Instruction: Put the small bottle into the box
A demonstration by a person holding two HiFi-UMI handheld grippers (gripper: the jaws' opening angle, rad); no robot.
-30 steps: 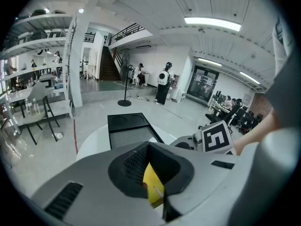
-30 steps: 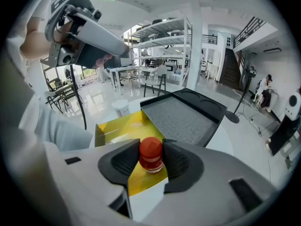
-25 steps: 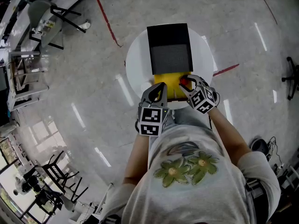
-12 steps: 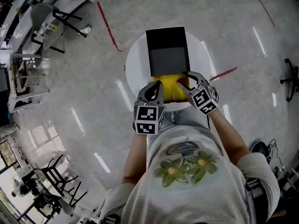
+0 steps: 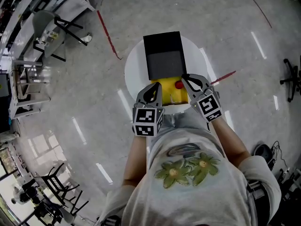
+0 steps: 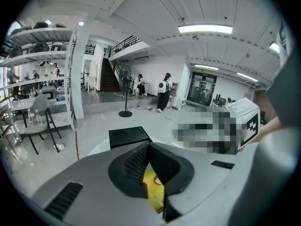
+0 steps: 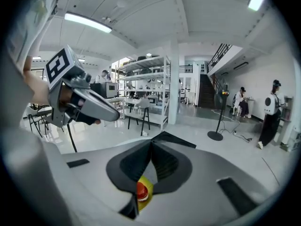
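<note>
A small bottle with a red cap [image 5: 179, 84] lies on a yellow pad [image 5: 168, 92] at the near edge of the round white table [image 5: 134, 74]. Behind the pad stands the open black box [image 5: 163, 62]. My right gripper [image 5: 184, 78] is shut, with its tips just right of the cap. In the right gripper view the cap [image 7: 142, 190] shows below the closed jaws of the right gripper [image 7: 151, 146], not between the pads. My left gripper [image 5: 156, 86] is shut over the pad's left side. Yellow [image 6: 153, 192] shows under the left gripper [image 6: 149, 147].
The black box [image 6: 128, 136] lies ahead in the left gripper view. The table stands on a glossy grey floor with red tape lines [image 5: 107, 29]. Chairs and shelving [image 5: 28, 55] stand far left, and a chair base [image 5: 291, 76] far right. People stand in the distance.
The right gripper's jaws have closed. The red cap, earlier between its fingers, now shows just left of its tips. Both grippers sit slightly nearer the box.
</note>
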